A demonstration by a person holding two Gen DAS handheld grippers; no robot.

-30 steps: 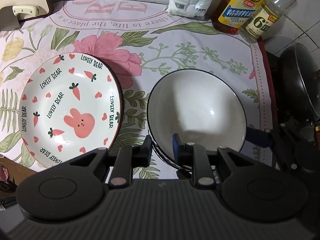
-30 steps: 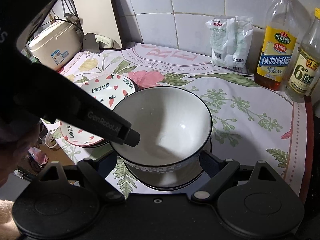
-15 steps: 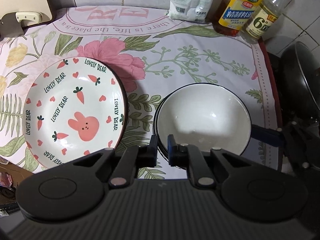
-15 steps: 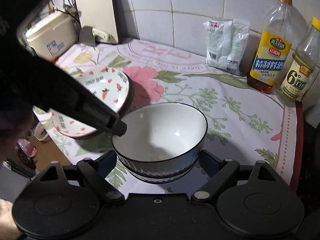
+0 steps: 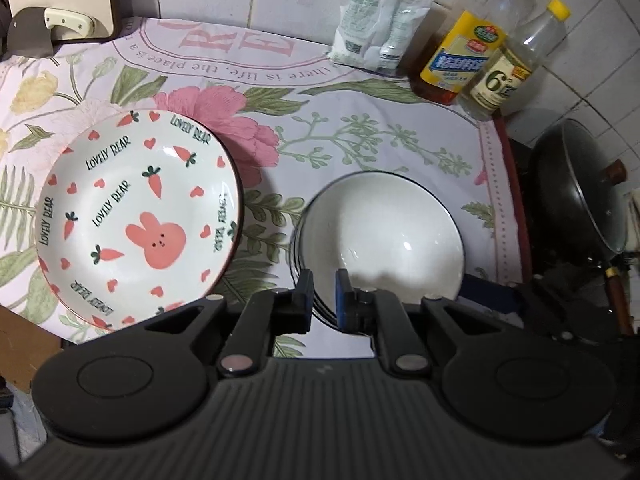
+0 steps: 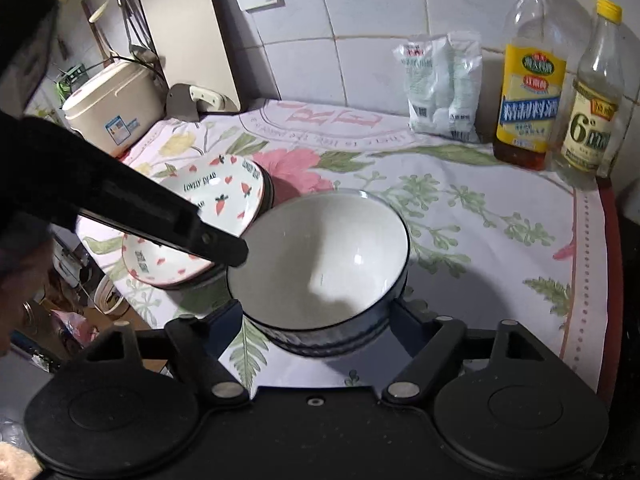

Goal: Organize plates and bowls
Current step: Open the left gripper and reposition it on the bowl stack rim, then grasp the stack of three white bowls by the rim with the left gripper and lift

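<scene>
A white bowl (image 6: 320, 256) with a dark rim sits on the flowery cloth (image 5: 360, 136) that covers the desk. It rests on top of other bowls, so it is a small stack.

The right claw (image 6: 316, 312) has its two fingers on either side of the bowl. Its jaws have just been closing in, with the bowl between them. They look very near the bowl's sides, but I cannot tell if they press on it.

The left claw (image 5: 322, 300) is pinched almost shut, with only a thin gap. It holds nothing and sits at the near rim of the bowl stack.

Just beside the bowls, to the left, is a bunny plate (image 5: 140, 224) with carrots and hearts. It lies on top of darker plates.

Two bottles (image 6: 560, 80) and a white bag (image 6: 440, 84) stand by the tiled wall.
</scene>
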